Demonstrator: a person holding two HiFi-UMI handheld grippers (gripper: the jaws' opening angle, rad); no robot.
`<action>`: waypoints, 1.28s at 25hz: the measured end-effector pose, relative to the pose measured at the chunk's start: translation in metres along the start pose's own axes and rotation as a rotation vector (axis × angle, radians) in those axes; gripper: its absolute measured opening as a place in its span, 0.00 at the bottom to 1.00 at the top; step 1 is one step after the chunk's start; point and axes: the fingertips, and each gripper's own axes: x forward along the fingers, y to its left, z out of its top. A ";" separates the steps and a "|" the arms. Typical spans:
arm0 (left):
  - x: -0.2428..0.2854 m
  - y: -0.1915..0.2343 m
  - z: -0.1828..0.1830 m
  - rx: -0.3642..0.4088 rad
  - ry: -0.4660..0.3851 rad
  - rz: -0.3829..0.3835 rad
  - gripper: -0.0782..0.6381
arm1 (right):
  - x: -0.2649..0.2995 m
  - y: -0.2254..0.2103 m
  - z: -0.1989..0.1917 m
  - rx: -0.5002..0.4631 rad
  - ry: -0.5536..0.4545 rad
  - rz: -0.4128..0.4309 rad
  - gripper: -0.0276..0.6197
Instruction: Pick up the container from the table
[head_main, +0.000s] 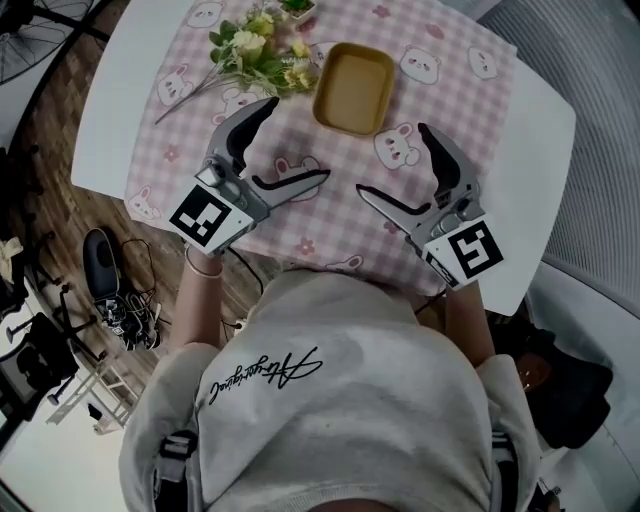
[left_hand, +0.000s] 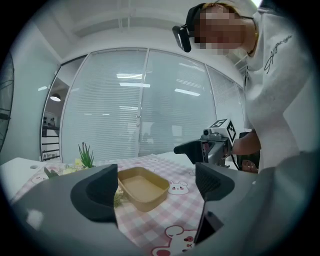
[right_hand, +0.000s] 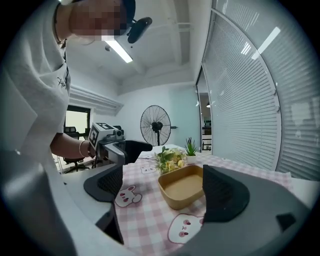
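Observation:
An empty tan rectangular container (head_main: 354, 88) rests on the pink checked tablecloth (head_main: 340, 215) toward the table's far side. It also shows between the jaws in the left gripper view (left_hand: 143, 188) and in the right gripper view (right_hand: 183, 186). My left gripper (head_main: 298, 143) hovers open, near and to the left of the container, with nothing between its fingers. My right gripper (head_main: 391, 160) is open too, near and to the right of it, also holding nothing. Both grippers are apart from the container.
A bunch of yellow and white flowers (head_main: 255, 52) lies just left of the container. The white table (head_main: 130, 90) ends close to the person's body. A fan (right_hand: 155, 125) stands in the background. Cables and a dark object (head_main: 100, 262) lie on the wooden floor at left.

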 end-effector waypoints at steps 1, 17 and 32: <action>0.003 0.002 -0.005 -0.005 0.017 -0.002 0.76 | 0.003 -0.003 -0.004 0.011 0.008 0.003 0.79; 0.033 0.016 -0.058 0.046 0.215 -0.037 0.76 | 0.038 -0.033 -0.064 0.043 0.187 -0.049 0.78; 0.054 0.022 -0.088 0.063 0.349 -0.045 0.75 | 0.059 -0.042 -0.086 -0.019 0.274 -0.077 0.75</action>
